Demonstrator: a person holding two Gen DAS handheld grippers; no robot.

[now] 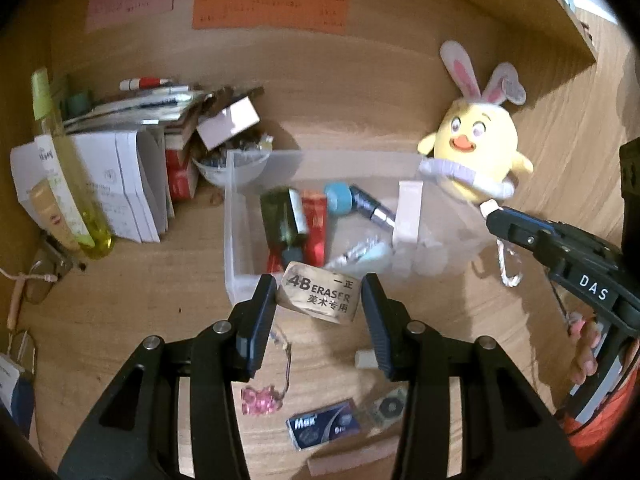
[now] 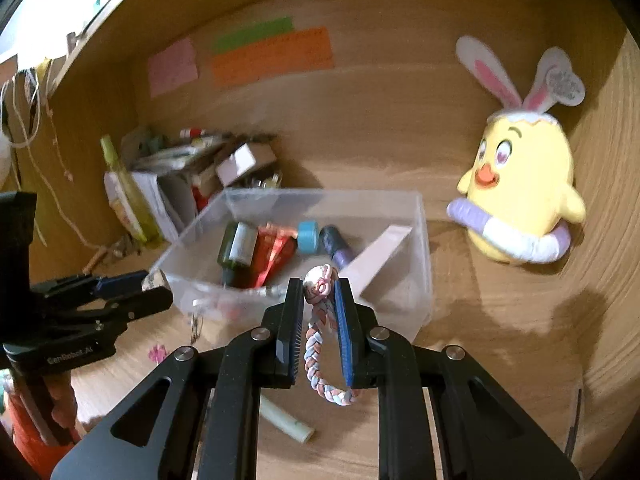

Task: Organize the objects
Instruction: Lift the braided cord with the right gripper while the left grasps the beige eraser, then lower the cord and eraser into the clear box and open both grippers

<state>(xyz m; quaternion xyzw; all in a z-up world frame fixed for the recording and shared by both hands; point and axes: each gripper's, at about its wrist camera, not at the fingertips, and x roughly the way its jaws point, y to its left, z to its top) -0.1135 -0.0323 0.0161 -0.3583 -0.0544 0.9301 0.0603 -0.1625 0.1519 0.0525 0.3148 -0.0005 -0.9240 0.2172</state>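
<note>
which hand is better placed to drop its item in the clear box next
Left, marginally. The left hand-held gripper holds the eraser right at the near wall of the clear box. The right hand-held gripper holds the braided bracelet just short of the box's near rim.

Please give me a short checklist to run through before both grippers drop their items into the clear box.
1. Left gripper clamped on the eraser: ok.
2. Right gripper shut on the braided bracelet: ok.
3. Clear box open-topped, with free floor space: ok.
4. Eraser fully above the box: not ok, at its near wall.
5. Bracelet over the box opening: cannot tell.
6. Plush chick outside the box: ok.
</note>
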